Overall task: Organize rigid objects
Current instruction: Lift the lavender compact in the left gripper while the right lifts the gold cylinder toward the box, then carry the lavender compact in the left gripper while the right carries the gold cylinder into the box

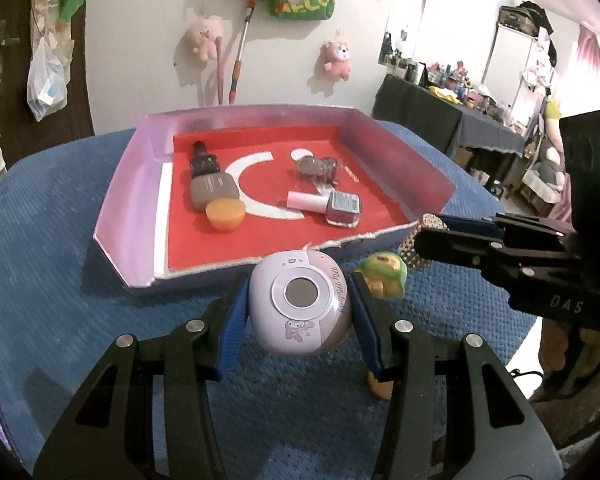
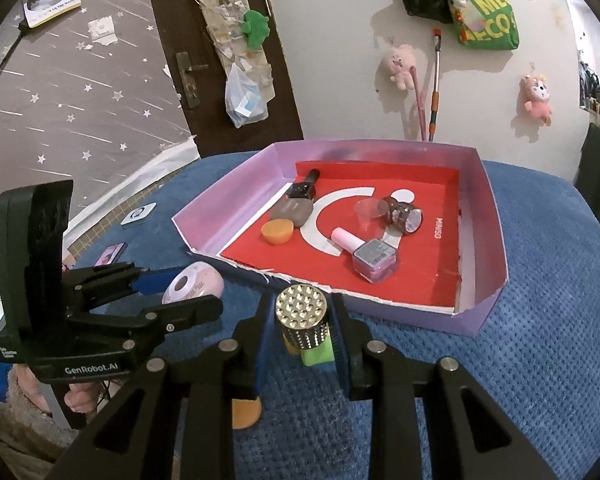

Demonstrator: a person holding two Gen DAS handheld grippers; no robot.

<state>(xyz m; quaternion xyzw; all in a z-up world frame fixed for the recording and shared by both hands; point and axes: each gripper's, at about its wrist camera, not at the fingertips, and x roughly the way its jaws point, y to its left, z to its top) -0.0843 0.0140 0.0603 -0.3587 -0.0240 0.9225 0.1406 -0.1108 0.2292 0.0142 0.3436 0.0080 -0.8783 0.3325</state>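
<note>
While both grippers are hanging over the blue cloth (image 1: 80, 208) just in front of the tray (image 1: 120, 184), each is gripping sth. The left gripper (image 1: 298, 312) is clamping a lilac egg-shaped case (image 1: 300, 304) btw its blue pads, round window facing the cam. The right gripper (image 2: 300, 320) is squeezing a studded gold cylinder (image 2: 301, 314), jaws about as closed as they go, studded end facing up toward the cam. In the left wrist view that cylinder is showing at the right gripper's tip, near the tray's torn front edge.

Inside the tray, on the red liner, are lying: a grey bottle w/ black cap (image 1: 209, 182), an orange cup (image 1: 225, 214) touching it, a pink-capped nail polish (image 1: 326, 204), and a clear round piece beside a sparkly ring (image 2: 404, 216).

A green-yellow toy (image 1: 384, 276) is sitting on the cloth just right of the lilac case, partly hidden by the pad.
</note>
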